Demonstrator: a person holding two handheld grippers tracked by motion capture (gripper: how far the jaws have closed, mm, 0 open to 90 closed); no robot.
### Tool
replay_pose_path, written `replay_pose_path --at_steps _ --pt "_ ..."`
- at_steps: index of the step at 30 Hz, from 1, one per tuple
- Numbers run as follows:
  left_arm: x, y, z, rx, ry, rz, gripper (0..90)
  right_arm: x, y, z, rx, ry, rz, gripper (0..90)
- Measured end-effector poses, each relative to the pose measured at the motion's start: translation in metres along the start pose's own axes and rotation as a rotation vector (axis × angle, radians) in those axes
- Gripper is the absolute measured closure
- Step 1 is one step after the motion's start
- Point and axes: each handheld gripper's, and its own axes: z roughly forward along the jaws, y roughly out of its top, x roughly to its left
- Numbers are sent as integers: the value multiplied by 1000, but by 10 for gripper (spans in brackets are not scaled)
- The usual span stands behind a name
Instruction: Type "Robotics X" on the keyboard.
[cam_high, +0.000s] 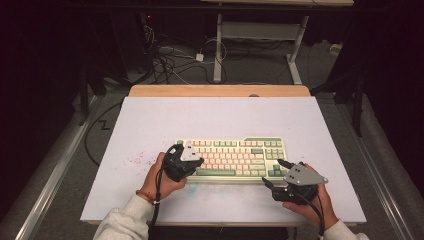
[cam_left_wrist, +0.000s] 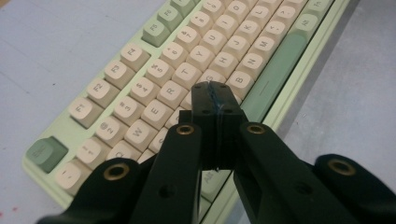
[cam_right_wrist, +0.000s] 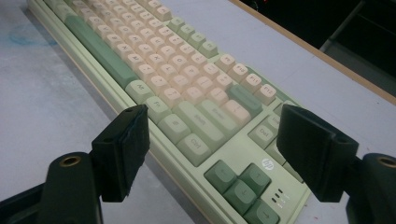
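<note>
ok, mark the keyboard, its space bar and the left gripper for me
keyboard (cam_high: 235, 158), high view, on the middle key rows.
space bar (cam_left_wrist: 273, 74), left gripper view, on the green bar's centre.
left gripper (cam_left_wrist: 215, 89), left gripper view, at the closed jaw tips.

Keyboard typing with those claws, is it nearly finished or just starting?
Nothing shows as finished: the keyboard lies flat on the table with every visible key in place. In hand: the left gripper, jaws shut, points down over the letter keys near G and V; I can't tell if it presses one. The right gripper is open at the arrow-key end, gripping nothing. Any actual pressing or lifting looks left.
</note>
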Motion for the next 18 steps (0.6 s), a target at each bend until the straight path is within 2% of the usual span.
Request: replay_pose_path --at_steps 10,18 --pt "-3 3 19 49 2 3 868 -1 1 -1 -13 -31 -11 265" --pt "-1 3 25 61 7 0 865 1 1 0 -8 -24 -28 264"
